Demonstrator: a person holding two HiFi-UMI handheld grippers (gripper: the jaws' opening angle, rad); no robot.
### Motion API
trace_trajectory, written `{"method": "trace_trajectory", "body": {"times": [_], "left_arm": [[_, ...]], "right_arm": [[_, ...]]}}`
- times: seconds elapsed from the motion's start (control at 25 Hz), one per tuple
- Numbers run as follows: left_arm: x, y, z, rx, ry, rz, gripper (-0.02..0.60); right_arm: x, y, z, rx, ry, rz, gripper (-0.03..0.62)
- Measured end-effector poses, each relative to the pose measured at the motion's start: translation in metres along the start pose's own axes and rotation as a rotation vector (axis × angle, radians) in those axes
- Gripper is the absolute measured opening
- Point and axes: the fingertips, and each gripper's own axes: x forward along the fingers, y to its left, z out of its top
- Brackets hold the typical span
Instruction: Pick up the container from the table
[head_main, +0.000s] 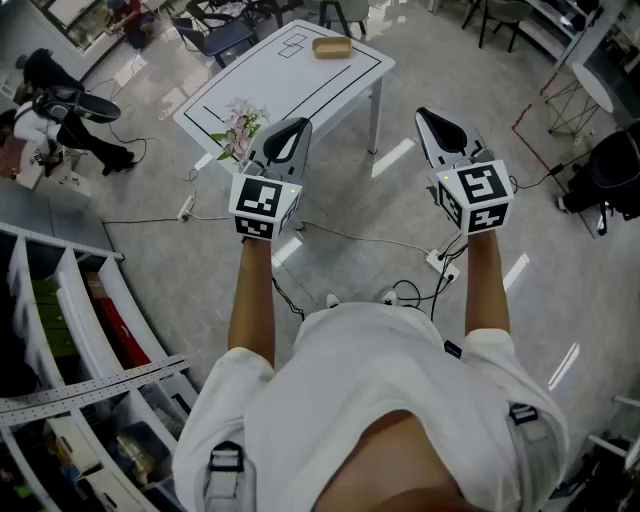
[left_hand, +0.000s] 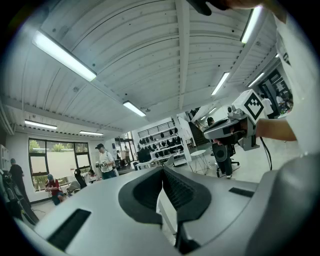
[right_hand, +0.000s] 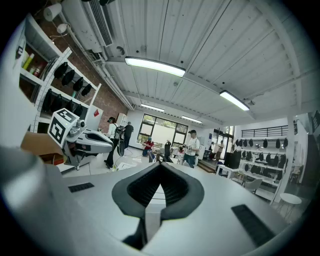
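Left claw (head_main: 298, 128): held out at arm's length, jaws fully closed, ribbed black pads (left_hand: 177, 187) meeting at the tip, nothing gripped. Its own view tilts up toward the ceiling and catches the right claw (left_hand: 220, 134) off to its right.

Pink-and-white flower bunch (head_main: 240, 125): just left of the left claw's tip, on the near corner of the white counter with black outlines (head_main: 250, 85).

Tan shallow rectangular container (head_main: 332, 47): lies flat on the far part of that counter, well ahead of both claws, slightly right of the left claw's line and left of the right claw's. Long axis runs roughly side to side across the head view, crosswise to the way the claws point. Open side up. Neither claw is near it.

Right claw (head_main: 428, 118): level with the left one, over grey floor (head_main: 400, 200), jaws also closed tip to tip, pads (right_hand: 175, 187) together, empty. The left claw (right_hand: 107, 143) shows to its left in its own view.
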Motion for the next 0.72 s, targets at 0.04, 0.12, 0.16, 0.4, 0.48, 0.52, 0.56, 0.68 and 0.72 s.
{"method": "trace_trajectory", "body": {"times": [0.04,0.12,0.16,0.4,0.48,0.52,0.56,0.68,0.72], "left_arm": [[0.001,-0.001,0.001,-0.001,-0.001,0.0,0.018],[0.005,-0.004,0.002,-0.001,-0.002,0.002,0.018],[0.007,-0.005,0.003,-0.001,-0.001,0.004,0.018],[0.026,-0.026,0.003,0.001,0.014,0.019,0.018],[0.038,-0.034,0.005,-0.001,0.017,0.028,0.018],[0.044,-0.038,0.005,-0.008,0.02,0.036,0.018],[0.05,-0.042,0.005,-0.018,0.022,0.047,0.018],[0.067,-0.051,0.006,-0.046,0.031,0.078,0.018],[0.072,-0.053,0.005,-0.053,0.034,0.088,0.018]], "right_arm": [[0.0,-0.002,0.0,-0.007,-0.001,-0.003,0.014],[0.0,-0.008,0.0,-0.008,-0.008,-0.007,0.014],[0.0,-0.012,0.0,0.003,-0.015,-0.006,0.015],[-0.004,-0.04,-0.016,0.096,-0.053,0.067,0.015],[-0.002,-0.052,-0.024,0.057,-0.04,0.091,0.014],[-0.002,-0.058,-0.028,0.043,-0.032,0.102,0.014],[-0.002,-0.065,-0.032,0.036,-0.026,0.114,0.014],[-0.002,-0.087,-0.043,0.036,-0.021,0.145,0.014],[0.0,-0.095,-0.045,0.035,-0.021,0.152,0.014]]}}
